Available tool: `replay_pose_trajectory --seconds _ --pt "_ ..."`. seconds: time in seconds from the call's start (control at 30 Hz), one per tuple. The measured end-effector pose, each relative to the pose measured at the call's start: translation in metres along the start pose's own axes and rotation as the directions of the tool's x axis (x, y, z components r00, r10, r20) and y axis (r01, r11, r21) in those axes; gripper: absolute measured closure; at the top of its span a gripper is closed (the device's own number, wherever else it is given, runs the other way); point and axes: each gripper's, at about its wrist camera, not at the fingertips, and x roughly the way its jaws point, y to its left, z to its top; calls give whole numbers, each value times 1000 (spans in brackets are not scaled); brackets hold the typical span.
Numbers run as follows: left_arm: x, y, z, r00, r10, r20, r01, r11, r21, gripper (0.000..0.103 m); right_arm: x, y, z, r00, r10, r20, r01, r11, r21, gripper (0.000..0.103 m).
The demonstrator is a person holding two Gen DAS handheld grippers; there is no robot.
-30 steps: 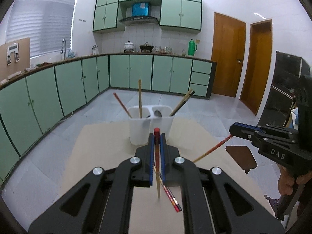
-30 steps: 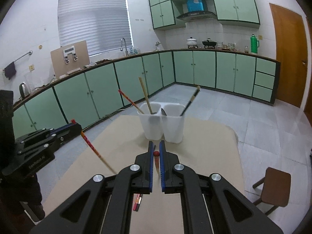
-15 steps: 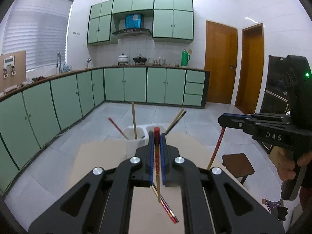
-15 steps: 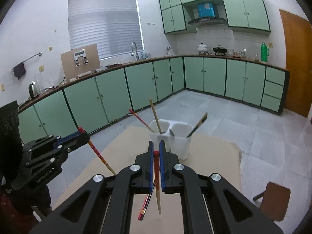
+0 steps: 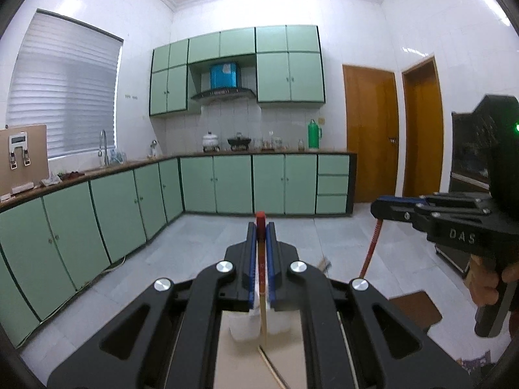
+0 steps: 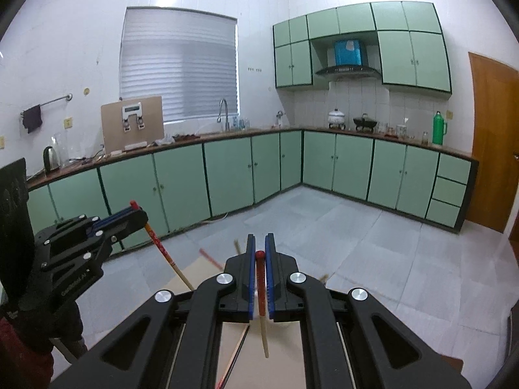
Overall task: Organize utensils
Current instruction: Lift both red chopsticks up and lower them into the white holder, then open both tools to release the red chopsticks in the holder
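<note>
My left gripper [image 5: 260, 227] is shut on a red-topped chopstick [image 5: 262, 298] that hangs down over the white utensil holder [image 5: 241, 327], mostly hidden under the jaws. My right gripper [image 6: 258, 243] is shut on a second red-topped chopstick [image 6: 262, 324], held above the table. Each gripper shows in the other's view: the right one [image 5: 379, 206] at right with its chopstick [image 5: 369, 249], the left one [image 6: 138, 212] at left with its chopstick [image 6: 165, 253]. Tips of utensils standing in the holder [image 6: 211, 257] poke up blurred past the right jaws.
More chopsticks lie on the tan table [image 6: 285, 356] under the grippers [image 6: 236, 353]. A brown stool [image 5: 415, 308] stands to the right of the table. Green cabinets [image 5: 233, 184] line the far walls across an open tiled floor.
Both grippers have risen and tilted up with their chopsticks. The holder has dropped from mid-frame to under the jaws in both views.
</note>
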Motion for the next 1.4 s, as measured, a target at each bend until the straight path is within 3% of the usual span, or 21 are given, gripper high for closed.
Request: replay_pose_trajectory --seconds 0.27,0.53,0.9,1.4 --pt "53 -2 32 998 8 65 -7 1000 -21 98 29 -14 38 996 -30 86 29 999 15 97" --pt "109 -7 23 999 35 31 -35 999 1 98 75 -35 47 991 -65 120 58 996 65 97" --pt "161 12 -16 997 48 -67 -49 998 -26 98 136 -45 16 994 -94 53 90 993 78 97" --pt "193 36 -58 981 46 -187 -53 998 -32 97 169 -53 -23 995 -75 -61 81 991 111 97"
